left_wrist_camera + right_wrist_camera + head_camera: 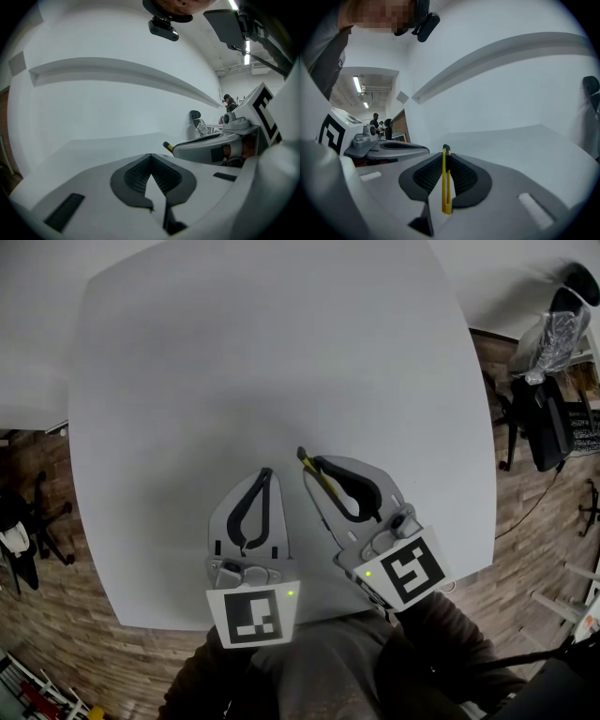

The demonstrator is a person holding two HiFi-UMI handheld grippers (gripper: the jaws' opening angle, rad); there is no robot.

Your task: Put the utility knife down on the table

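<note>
A slim yellow and black utility knife (446,180) is clamped edge-on between the black pads of my right gripper (445,157), its dark tip poking out past the jaw tips. In the head view the knife (317,480) runs along the inner side of the right gripper (314,465), above the grey table (262,362). My left gripper (266,474) hovers beside it to the left, jaws shut with nothing between them (150,158). From the left gripper view the right gripper (206,146) shows with the knife tip (167,146) sticking out.
The large grey table fills the middle of the head view, with wooden floor round it. Office chairs (553,381) stand off the right edge, and another chair (28,521) sits at the left. People stand far off in the room (377,123).
</note>
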